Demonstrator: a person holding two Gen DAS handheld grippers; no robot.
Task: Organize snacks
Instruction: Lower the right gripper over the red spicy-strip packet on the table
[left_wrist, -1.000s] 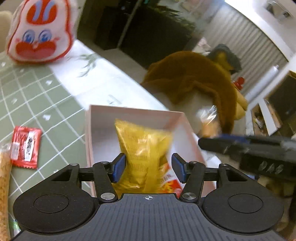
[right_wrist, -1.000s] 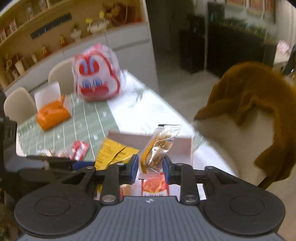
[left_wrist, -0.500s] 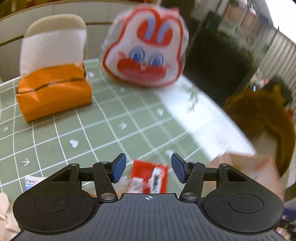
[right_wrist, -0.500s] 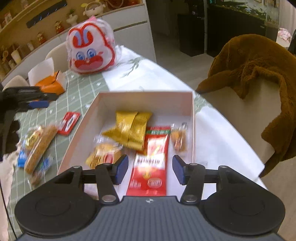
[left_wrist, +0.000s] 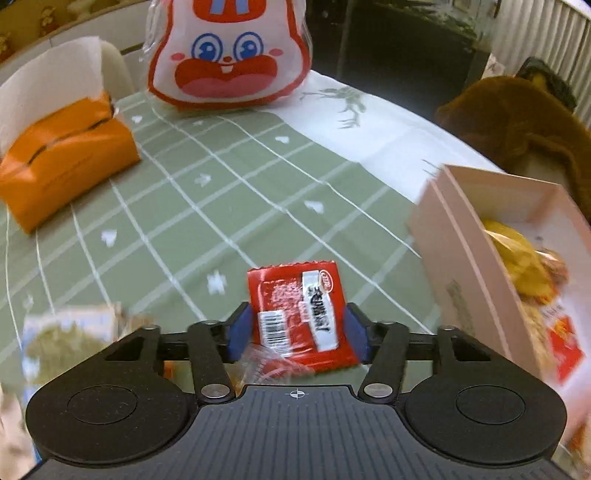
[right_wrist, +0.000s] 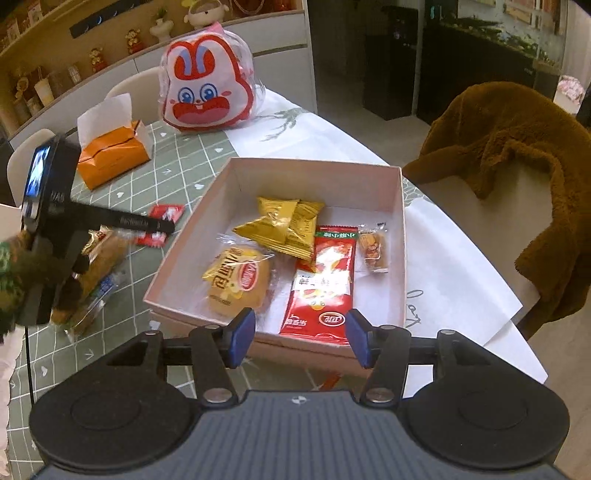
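A small red snack packet (left_wrist: 301, 314) lies on the green checked cloth, between the open blue pads of my left gripper (left_wrist: 298, 334); it also shows in the right wrist view (right_wrist: 162, 221) under the left gripper's fingers (right_wrist: 144, 223). The pink box (right_wrist: 402, 236) holds yellow packets (right_wrist: 284, 227), a round cake packet (right_wrist: 236, 282), a long red packet (right_wrist: 321, 284) and a small nut bar (right_wrist: 373, 251). My right gripper (right_wrist: 300, 338) is open and empty above the box's near edge. The box also shows in the left wrist view (left_wrist: 454, 266).
A long bread packet (right_wrist: 99, 266) and other wrapped snacks lie left of the box. An orange tissue box (left_wrist: 62, 158) and a rabbit-face bag (left_wrist: 225, 55) stand at the back. A chair with a brown fur coat (right_wrist: 517, 155) is to the right.
My left gripper left the box and moved left and down over the red packet. My right gripper opened, dropped the nut bar in the box and pulled back.
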